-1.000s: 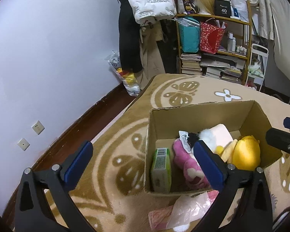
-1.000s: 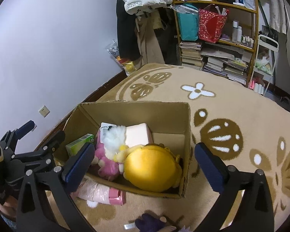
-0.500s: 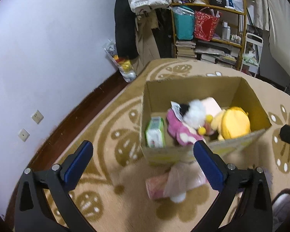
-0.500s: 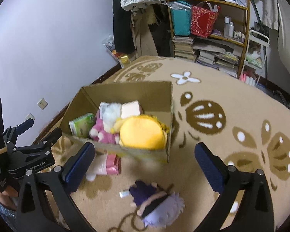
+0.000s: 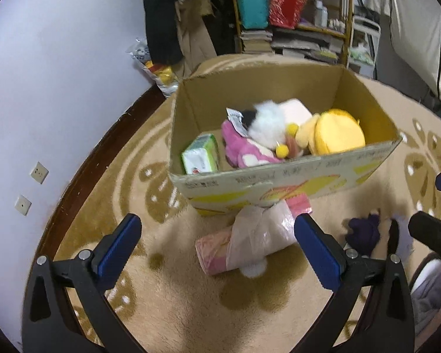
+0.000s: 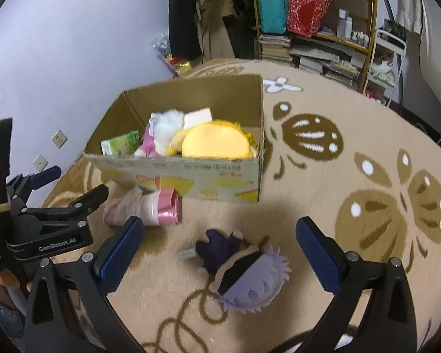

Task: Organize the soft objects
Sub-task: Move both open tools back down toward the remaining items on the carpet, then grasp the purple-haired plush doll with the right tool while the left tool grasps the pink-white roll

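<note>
A cardboard box (image 5: 285, 176) (image 6: 191, 173) on the rug holds a yellow plush (image 5: 336, 133) (image 6: 217, 144), a pink plush (image 5: 244, 153), a white fluffy toy (image 5: 267, 126) and a green pack (image 5: 201, 154). In front of the box lies a pink roll in a plastic bag (image 5: 247, 241) (image 6: 150, 209). A doll with lavender hair and dark clothes (image 6: 241, 270) (image 5: 364, 232) lies on the rug. My left gripper (image 5: 217, 253) is open above the bagged roll. My right gripper (image 6: 217, 256) is open around the doll, above it.
A patterned beige rug (image 6: 352, 176) covers the floor. A purple wall with sockets (image 5: 38, 172) is on the left. Shelves (image 6: 317, 29) with books and bags, plus hanging clothes (image 5: 161, 23), stand at the back. The left gripper body (image 6: 44, 223) shows in the right wrist view.
Both grippers have pulled back and up from the box. The bagged roll and the lavender-haired doll have come into fuller view below them. Both stay open.
</note>
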`<state>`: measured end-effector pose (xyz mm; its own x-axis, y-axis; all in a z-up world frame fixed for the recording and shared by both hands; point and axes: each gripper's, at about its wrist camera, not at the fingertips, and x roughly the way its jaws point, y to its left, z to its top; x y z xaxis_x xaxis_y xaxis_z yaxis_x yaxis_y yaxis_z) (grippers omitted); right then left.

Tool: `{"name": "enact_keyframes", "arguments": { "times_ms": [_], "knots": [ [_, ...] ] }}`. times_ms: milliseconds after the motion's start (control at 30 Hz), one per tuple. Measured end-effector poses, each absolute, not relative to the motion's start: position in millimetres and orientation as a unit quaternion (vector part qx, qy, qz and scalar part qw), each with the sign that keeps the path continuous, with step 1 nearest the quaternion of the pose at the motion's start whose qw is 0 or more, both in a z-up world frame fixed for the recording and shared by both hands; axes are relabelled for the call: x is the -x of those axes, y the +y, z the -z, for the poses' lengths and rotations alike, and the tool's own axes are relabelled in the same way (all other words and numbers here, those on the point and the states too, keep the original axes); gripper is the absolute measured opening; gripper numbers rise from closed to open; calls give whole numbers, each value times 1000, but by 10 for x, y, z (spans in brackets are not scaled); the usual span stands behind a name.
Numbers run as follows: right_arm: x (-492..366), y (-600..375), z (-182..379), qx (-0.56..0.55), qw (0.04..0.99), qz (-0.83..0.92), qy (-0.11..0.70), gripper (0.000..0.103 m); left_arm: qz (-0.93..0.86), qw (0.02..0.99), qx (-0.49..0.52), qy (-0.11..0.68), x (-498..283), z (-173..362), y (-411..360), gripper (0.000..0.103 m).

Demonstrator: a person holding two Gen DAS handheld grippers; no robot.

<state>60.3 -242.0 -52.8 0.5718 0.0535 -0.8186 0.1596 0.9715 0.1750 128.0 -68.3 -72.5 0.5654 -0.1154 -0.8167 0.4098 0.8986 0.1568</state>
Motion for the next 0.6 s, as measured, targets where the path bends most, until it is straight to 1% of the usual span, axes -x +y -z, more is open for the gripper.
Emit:
{"name": "enact_keyframes", "arguments": {
  "times_ms": [133, 433, 600],
  "knots": [
    [-587, -2382, 681, -111, 870, 34, 479, 103, 166, 846, -185, 472, -1334, 919, -776, 102],
    [-650, -2389, 1040, -132, 839, 29, 527, 103, 182, 822, -200, 502, -1454, 1181, -875, 102],
    [-669, -2346, 1156, -134, 827, 23, 546, 103, 189, 817, -203, 505, -1533, 1263, -916, 102]
  ]
}}
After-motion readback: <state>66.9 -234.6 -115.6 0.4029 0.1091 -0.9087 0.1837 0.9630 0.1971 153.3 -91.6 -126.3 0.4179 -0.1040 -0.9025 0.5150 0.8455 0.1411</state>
